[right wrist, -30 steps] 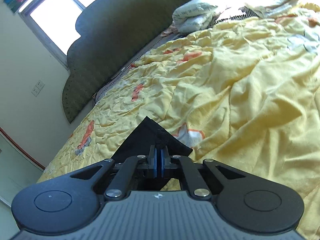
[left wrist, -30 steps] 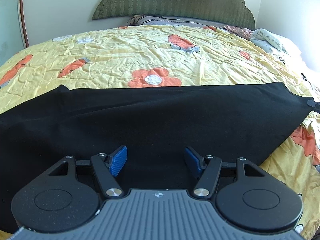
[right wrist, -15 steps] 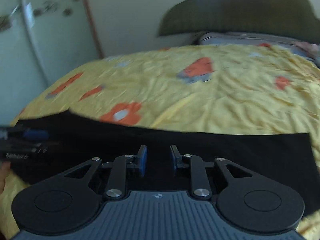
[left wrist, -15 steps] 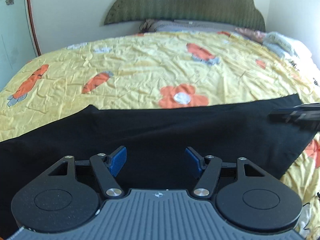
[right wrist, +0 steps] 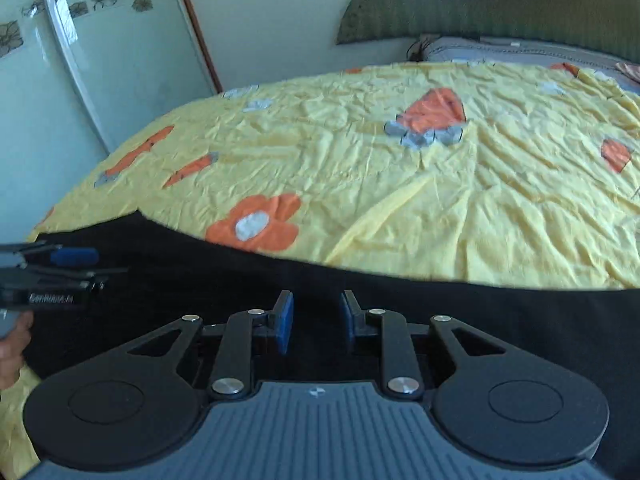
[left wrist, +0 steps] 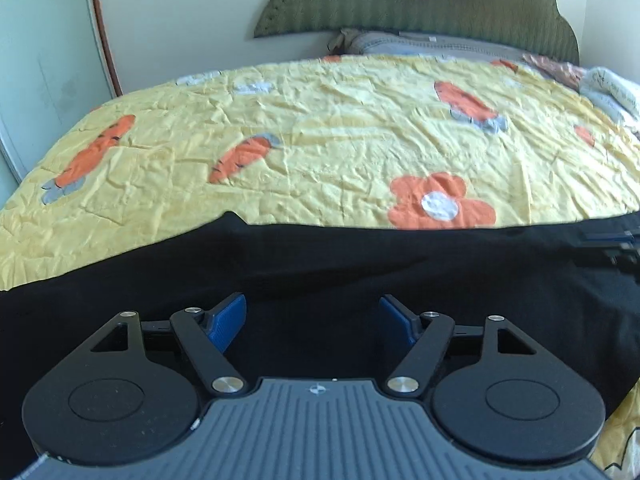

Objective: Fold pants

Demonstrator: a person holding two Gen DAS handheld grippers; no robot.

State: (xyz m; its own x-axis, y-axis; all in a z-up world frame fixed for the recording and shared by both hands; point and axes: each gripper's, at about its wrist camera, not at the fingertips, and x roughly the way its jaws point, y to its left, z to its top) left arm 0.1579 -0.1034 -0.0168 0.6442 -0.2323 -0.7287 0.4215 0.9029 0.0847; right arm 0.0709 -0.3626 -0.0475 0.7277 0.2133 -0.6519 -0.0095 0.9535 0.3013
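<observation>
Black pants (left wrist: 320,256) lie flat in a long band across the near side of the bed; they also fill the lower part of the right wrist view (right wrist: 460,308). My left gripper (left wrist: 312,308) hovers over the cloth, its blue pads wide apart and still opening, with nothing pinched between them. My right gripper (right wrist: 316,304) also stands over the pants, its pads a small gap apart and not pressing on cloth. Each gripper shows in the other's view: the right gripper (left wrist: 612,244) at the right edge, the left gripper (right wrist: 60,264) at the left edge.
A wrinkled yellow bedcover (left wrist: 320,140) with orange flowers and carrots spreads beyond the pants. A green headboard (left wrist: 420,0) and grey pillow (left wrist: 440,44) stand at the far end. A glass wardrobe door (right wrist: 80,60) runs along the left. A hand (right wrist: 12,344) holds the left gripper.
The right gripper let go of the pants corner, rolled and swung round over the middle of the pants, jaws now apart. The left gripper slid left along the pants and widened slightly.
</observation>
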